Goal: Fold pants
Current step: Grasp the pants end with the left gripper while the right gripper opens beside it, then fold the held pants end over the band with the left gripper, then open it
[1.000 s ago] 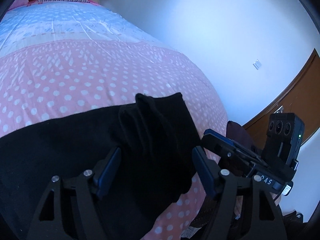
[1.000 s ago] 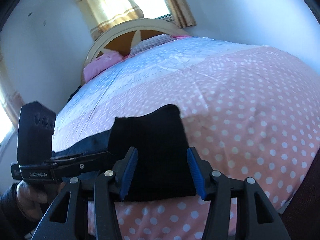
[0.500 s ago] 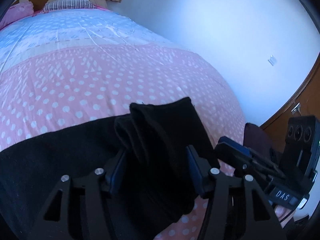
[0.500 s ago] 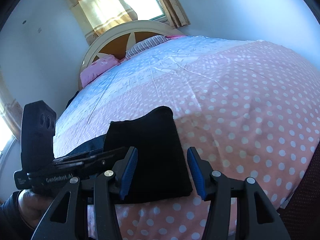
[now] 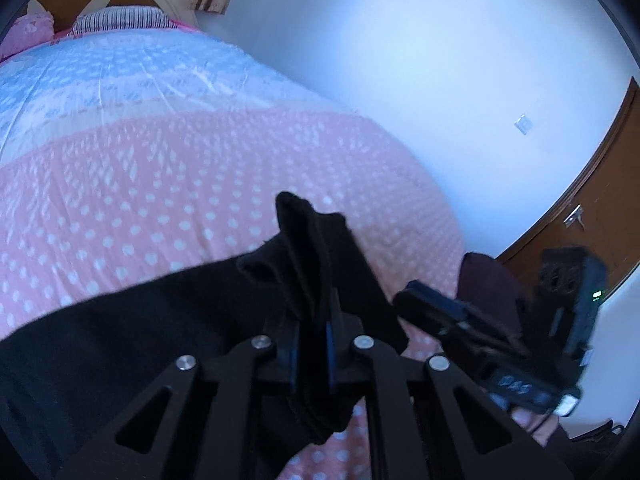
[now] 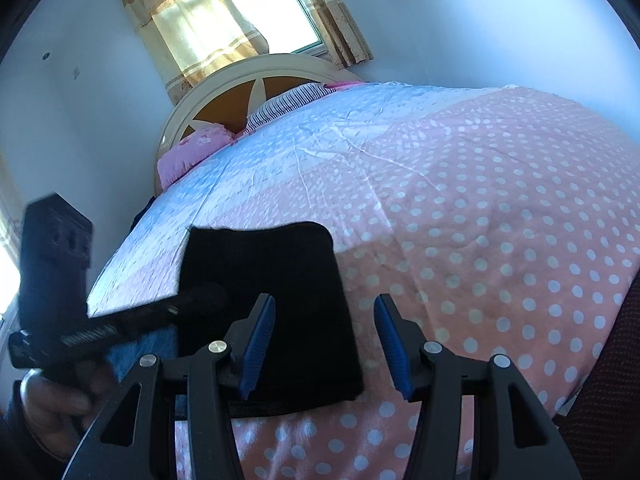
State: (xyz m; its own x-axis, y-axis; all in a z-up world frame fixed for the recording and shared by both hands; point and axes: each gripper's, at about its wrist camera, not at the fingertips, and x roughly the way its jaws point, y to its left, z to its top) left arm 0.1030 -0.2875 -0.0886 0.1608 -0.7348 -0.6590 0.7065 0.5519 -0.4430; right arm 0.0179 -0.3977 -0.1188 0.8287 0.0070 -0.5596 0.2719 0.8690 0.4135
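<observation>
So the black pants (image 5: 132, 344) are lying across the near edge of the bed (image 5: 168, 184), on the pink dotted cover, with their long axis running sideways: the bulk stretches off to the left, and the end is right here by both grippers. In the right wrist view that end looks like a neat folded slab (image 6: 276, 288).

The left gripper (image 5: 312, 344) has its jaws pressed together on a bunched-up ridge of the fabric, which sticks up between and past the blue pads. So that side has its grip.

The right gripper (image 6: 324, 340) is the other story: jaws spread wide, nothing between them. The right-hand border of the cloth sits just inside the gap, closer to the left pad, and the bare cover shows in front of the right pad.

My guess is the next move is the right one closing on that border, and it's the nearer tool for it. It probably needs to shift a touch left and down first, otherwise it might just grab the cover.
</observation>
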